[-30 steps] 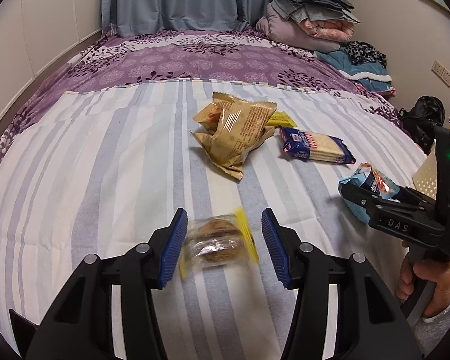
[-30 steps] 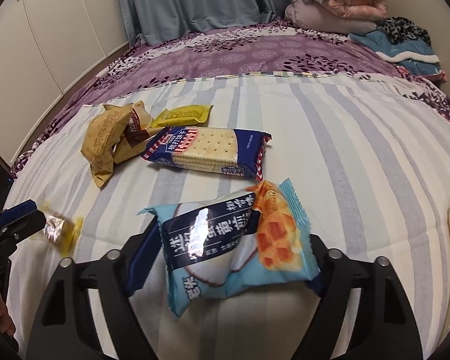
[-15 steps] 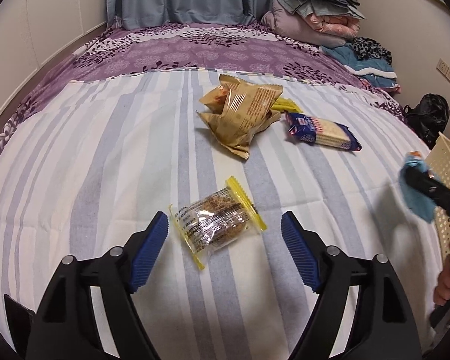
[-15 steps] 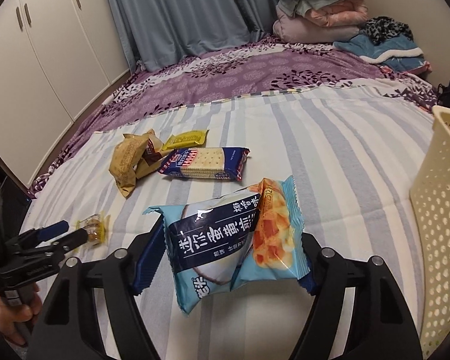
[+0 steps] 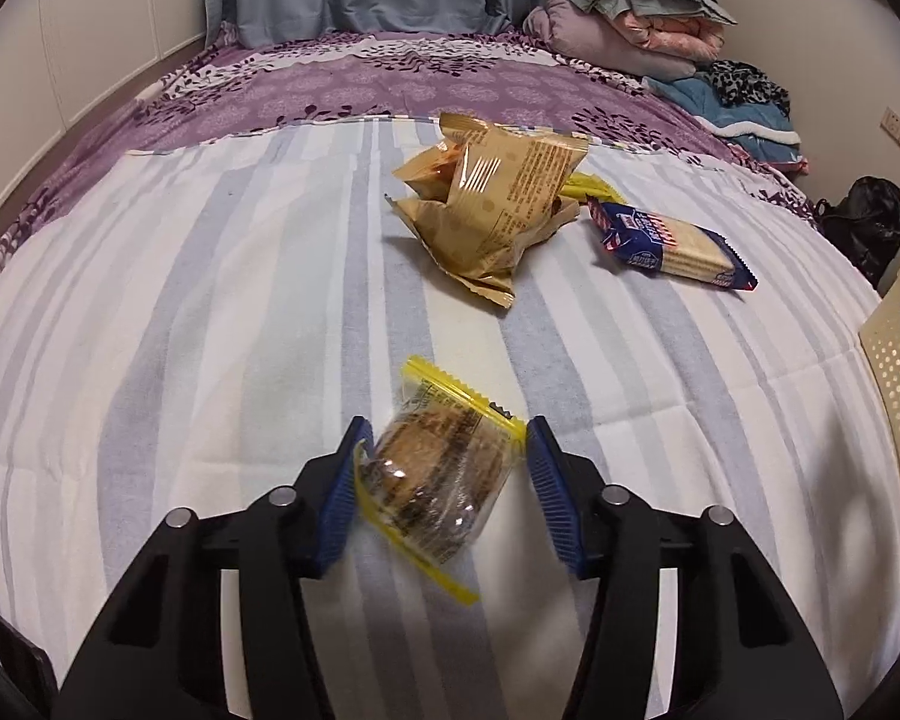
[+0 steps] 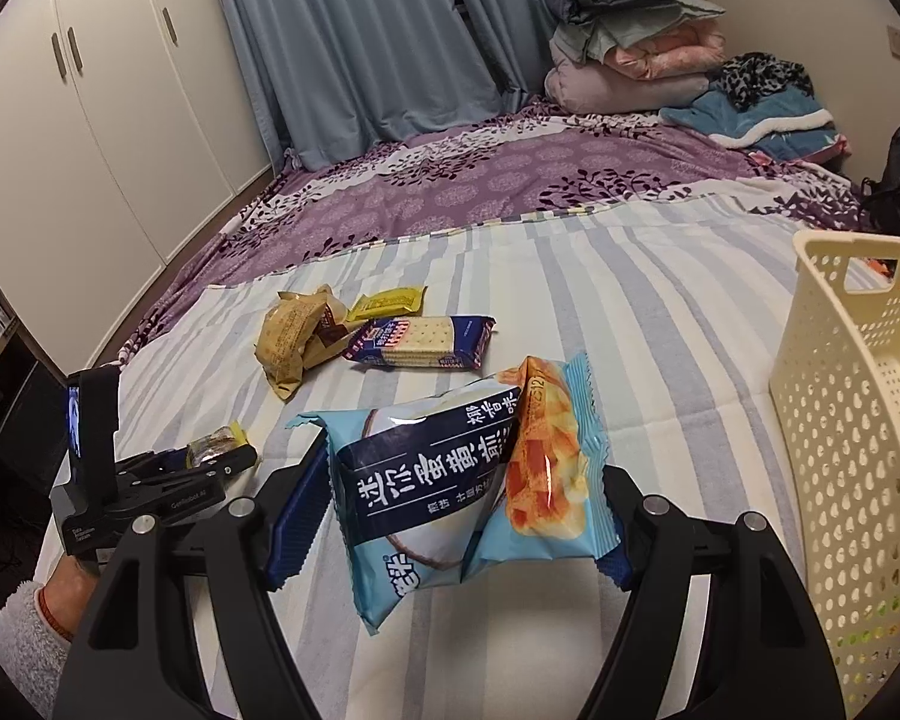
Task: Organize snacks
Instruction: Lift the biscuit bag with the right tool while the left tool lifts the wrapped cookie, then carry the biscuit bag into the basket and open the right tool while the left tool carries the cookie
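Tongs of the left hand (image 5: 441,483) have just been closing around a clear yellow-edged cookie packet (image 5: 437,483) on the striped bed (image 5: 210,312), seemingly touching it; right tongs (image 6: 450,501) hold a light-blue snack bag (image 6: 462,486) beside the cream perforated basket (image 6: 840,420).

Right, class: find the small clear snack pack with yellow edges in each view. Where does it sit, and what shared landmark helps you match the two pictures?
Left wrist view: the small clear snack pack is low and central, between the left tool's blue pads.
Right wrist view: the pack is at far left, at that tool's tips.
Shared landmark: the blue cracker packet.
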A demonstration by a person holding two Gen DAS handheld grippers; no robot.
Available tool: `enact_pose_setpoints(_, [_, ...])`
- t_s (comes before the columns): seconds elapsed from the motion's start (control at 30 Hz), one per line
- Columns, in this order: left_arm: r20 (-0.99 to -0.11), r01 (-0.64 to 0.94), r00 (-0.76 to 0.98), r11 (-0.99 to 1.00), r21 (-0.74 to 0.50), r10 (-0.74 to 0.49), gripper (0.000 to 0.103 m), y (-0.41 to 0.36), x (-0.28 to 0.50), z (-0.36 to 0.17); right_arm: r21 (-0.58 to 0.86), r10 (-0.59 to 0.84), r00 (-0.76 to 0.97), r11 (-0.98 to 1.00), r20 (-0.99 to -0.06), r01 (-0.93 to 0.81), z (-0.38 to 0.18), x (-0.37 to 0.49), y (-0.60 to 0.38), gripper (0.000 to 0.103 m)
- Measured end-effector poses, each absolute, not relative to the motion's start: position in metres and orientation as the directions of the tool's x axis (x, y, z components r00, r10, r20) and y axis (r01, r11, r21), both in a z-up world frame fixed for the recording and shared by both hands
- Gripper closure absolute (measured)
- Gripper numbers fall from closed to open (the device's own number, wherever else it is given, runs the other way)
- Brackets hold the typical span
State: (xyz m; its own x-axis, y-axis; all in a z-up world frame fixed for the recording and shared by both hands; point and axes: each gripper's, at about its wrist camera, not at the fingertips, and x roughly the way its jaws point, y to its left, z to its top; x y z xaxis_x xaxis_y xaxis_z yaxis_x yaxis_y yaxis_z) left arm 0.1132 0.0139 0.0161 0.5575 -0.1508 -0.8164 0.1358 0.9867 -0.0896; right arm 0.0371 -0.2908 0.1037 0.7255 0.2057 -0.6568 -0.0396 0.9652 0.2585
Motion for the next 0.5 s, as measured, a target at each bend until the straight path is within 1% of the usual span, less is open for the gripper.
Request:
enact_pose_setpoints(0.03, [-0.815,0.141,0.56,0.986,-0.085,-0.15,0.056,0.013,0.111,0.018,0.26,0.206,0.73,0.965,-0.651,-0.04,0.106,0.035,-0.292,0.03])
enact_pose_setpoints(0.1, [-0.813,0.145,0.562,0.986,-0.083,-0.151,0.058,0.013,0.106,0.022,0.264,0.205,0.743,0.964,-0.637,-0.039,0.113,0.032,-0.295,0.03])
enact_pose_setpoints(0.13, [-0.812,0.145,0.564,0.986,-0.085,-0.153,0.065,0.013,0.103,0.024,0.267,0.205,0.75,0.963,-0.629,-0.04,0.117,0.029,-0.296,0.03])
enact_pose_setpoints(0.5, [-0.767,0.207,0.613,0.975,-0.079,-0.192,0.065,-0.006,0.076,0.069,0.282,0.157,0.822,0.96,-0.547,0.005,0.15,-0.008,-0.332,0.03])
